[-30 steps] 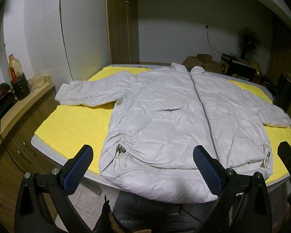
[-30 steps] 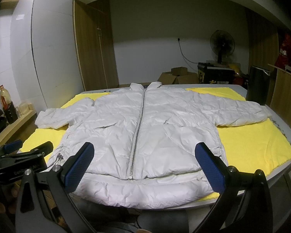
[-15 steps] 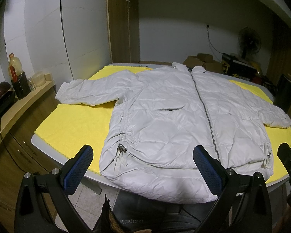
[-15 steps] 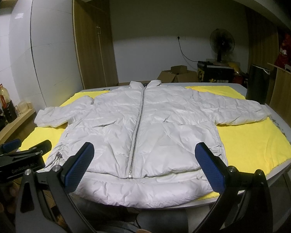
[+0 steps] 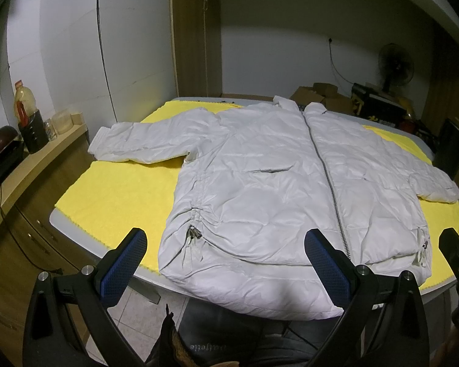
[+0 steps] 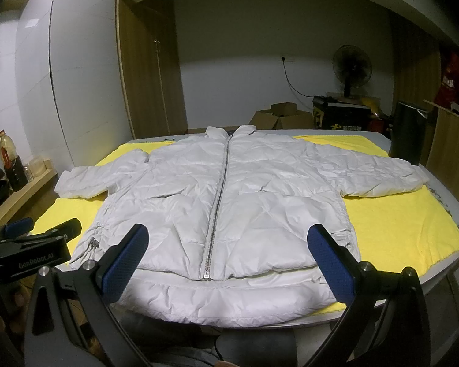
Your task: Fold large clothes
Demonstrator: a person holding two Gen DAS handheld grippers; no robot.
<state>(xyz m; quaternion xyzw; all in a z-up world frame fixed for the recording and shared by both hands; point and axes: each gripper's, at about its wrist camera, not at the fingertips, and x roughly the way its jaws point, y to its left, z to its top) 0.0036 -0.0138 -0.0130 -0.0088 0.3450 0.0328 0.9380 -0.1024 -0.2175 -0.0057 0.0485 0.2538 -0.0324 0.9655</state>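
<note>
The white puffer jacket (image 6: 229, 214) lies flat and face up on a yellow cloth (image 6: 397, 223) that covers the table (image 6: 456, 208). Its zipper (image 6: 218, 202) is closed from hem to collar, and the collar points away from you. Both sleeves are spread outward: one sleeve (image 5: 137, 143) reaches toward the wooden counter side, the other sleeve (image 6: 382, 174) toward the side with the dark bin. The hem (image 6: 229, 302) overhangs the near table edge. A drawstring gather (image 5: 195, 232) sits at each lower side seam.

Your left tool (image 5: 226, 266) hovers in front of the hem, apart from the fabric, with its blue-padded fingers (image 5: 124, 264) spread wide and nothing between them. Your right tool (image 6: 228, 264) is held likewise in front of the hem, jaws wide apart, gripping nothing.

To the left of the table, a wooden counter (image 5: 30, 165) carries a bottle (image 5: 24, 107) and small jars. Behind the table you can see cardboard boxes (image 6: 283, 116), a standing fan (image 6: 352, 67) and a wooden cabinet (image 6: 150, 70). A dark bin (image 6: 408, 131) stands at the far right corner of the table.
</note>
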